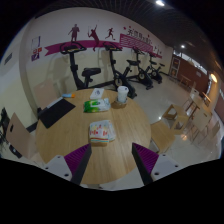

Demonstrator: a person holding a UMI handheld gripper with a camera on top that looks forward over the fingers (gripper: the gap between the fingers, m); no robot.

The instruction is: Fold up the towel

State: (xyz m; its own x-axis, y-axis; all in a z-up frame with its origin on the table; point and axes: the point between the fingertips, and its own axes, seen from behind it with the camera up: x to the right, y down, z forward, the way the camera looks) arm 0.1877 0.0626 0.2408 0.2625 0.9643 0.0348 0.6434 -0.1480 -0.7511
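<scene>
While held high above the round wooden surface [120,125], gripper [110,160] fingers [76,158] spread, holding nothing | one folded towel [101,131] ahead | one white roll [122,95] beyond

**A round table in a gym room**

A round wooden table [120,125] fills mid-frame, with a white paper roll [122,95] and a green-and-white packet [96,104] toward its far side. Exercise bikes [88,75] line the back wall beneath a magenta banner [85,40]. Chairs [180,112] stand at right.
</scene>
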